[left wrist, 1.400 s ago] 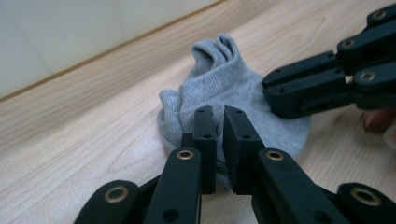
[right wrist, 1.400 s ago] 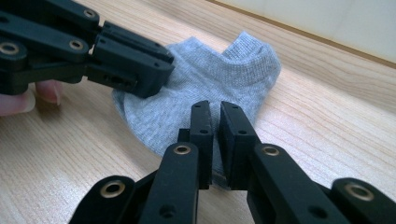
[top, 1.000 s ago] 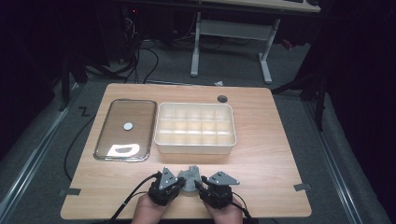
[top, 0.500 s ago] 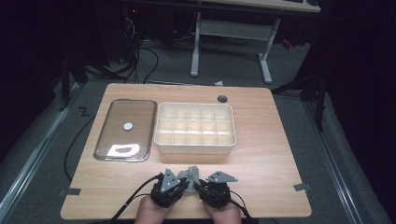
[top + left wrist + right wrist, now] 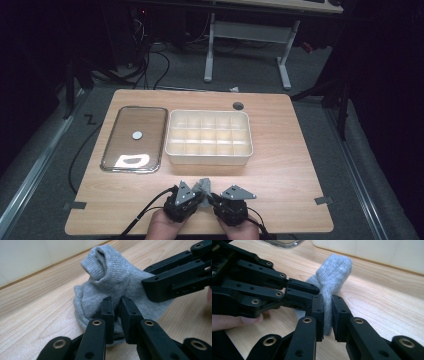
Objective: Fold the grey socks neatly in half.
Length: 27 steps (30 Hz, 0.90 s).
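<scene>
At the near edge of the table (image 5: pixel 300 175), two handheld grippers meet over a grey sock (image 5: pixel 204 184), which lies bunched on the wood just in front of a compartment box (image 5: pixel 209 158), with a clear lid (image 5: pixel 134 165) to the box's left. The left gripper (image 5: pixel 117 315) has its jaws nearly shut, pinching a fold at the sock's lower hem. The right gripper (image 5: pixel 327 315) has just been closing its jaws, and they now clamp a raised ridge of the knit between the pads.

With both grips set close together, the step in hand looks like spreading or folding the sock. Doing it well likely means keeping both pinches firm, drawing the hands apart evenly and low over the wood so the fabric flattens rather than twists, and watching that neither pad slides off the thin knit. The other gripper's linkage crowds each jaw, so clearance matters.
</scene>
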Each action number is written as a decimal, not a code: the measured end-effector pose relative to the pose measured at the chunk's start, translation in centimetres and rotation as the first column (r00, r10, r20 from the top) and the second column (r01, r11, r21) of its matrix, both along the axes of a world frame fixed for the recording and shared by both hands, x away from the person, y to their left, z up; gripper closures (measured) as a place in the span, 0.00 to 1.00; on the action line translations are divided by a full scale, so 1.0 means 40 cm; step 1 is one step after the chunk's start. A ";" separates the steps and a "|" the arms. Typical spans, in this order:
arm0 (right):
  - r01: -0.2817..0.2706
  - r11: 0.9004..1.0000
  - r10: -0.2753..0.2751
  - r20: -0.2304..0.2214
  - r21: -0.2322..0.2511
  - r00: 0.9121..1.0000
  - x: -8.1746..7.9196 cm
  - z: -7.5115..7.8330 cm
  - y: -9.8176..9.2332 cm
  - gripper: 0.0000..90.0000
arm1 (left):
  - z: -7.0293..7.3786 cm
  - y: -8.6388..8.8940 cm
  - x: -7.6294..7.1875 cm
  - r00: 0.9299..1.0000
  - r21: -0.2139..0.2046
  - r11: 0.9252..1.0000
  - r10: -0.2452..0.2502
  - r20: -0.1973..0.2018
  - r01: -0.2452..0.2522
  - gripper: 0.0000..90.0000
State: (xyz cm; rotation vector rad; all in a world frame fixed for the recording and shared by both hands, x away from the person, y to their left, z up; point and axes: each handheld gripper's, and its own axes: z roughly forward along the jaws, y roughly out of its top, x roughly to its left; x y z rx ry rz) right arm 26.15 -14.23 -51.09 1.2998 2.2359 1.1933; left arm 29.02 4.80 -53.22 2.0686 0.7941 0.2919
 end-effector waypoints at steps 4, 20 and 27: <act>0.003 1.000 -0.003 -0.008 -0.004 1.000 0.006 -0.008 -0.007 0.89 | 0.000 0.001 0.002 1.000 -0.004 1.000 -0.003 -0.008 0.003 0.90; 0.098 0.995 -0.097 0.010 -0.033 0.995 0.031 -0.018 -0.076 0.77 | -0.001 0.004 0.004 1.000 -0.012 1.000 -0.008 -0.018 0.008 0.90; 0.068 0.996 -0.069 -0.017 -0.063 0.997 0.037 -0.036 -0.050 0.94 | -0.001 0.005 0.004 1.000 -0.016 1.000 -0.008 -0.020 0.007 0.90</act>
